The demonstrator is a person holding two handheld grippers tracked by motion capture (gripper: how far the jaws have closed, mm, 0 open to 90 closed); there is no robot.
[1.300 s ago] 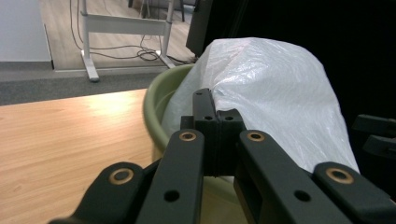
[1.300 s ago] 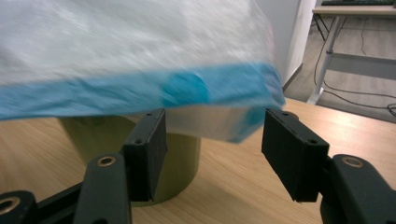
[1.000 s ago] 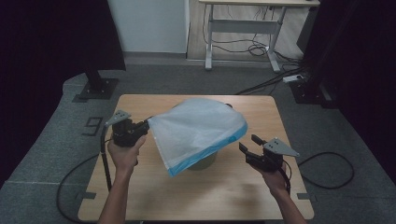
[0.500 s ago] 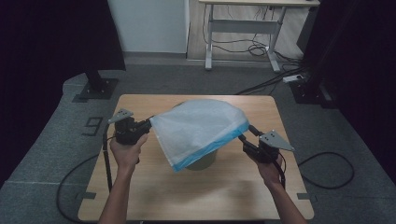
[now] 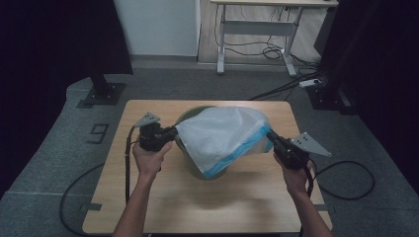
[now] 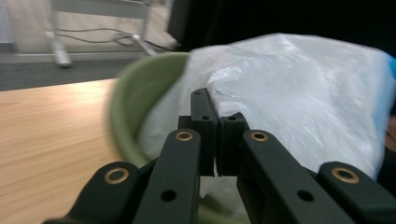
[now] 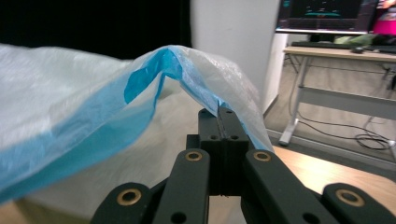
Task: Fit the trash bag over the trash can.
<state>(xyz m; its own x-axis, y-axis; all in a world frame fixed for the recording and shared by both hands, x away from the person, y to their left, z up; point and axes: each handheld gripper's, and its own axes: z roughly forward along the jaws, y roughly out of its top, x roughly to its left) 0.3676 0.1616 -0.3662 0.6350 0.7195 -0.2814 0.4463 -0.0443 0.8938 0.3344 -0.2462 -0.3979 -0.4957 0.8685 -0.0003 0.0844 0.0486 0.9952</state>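
Plastic bag (image 5: pixel 225 136) is stretched over a green bin (image 5: pixel 195 114), which is set near the middle of a wooden table (image 5: pixel 148 197). Most of the bin is covered by the bag; a curved bit of its rim is seen at the back left. A white desk (image 5: pixel 257 19) with loose cables under it is seen on the grey floor far behind the bin. A black stand foot (image 5: pixel 101 91) is placed on the floor behind and to the left of the bin. Nothing is found between the grippers and the bag.

The bag is thin, white and crinkly, and a blue band (image 7: pixel 84 135) is seen along its open edge. The bin is round and smooth. The table top is flat, pale wood.

The left gripper (image 5: pixel 170 133) is held just left of the bin, level and pointed at it. Its jaws are pressed together, and the bag's left corner is pinched between them. The right gripper (image 5: pixel 271 136) is held just right of the bin and tilted up toward it. Its jaws have just been closing, and the blue-edged corner is now pinched between them. Both forearms are stretched forward from the near edge of the table.
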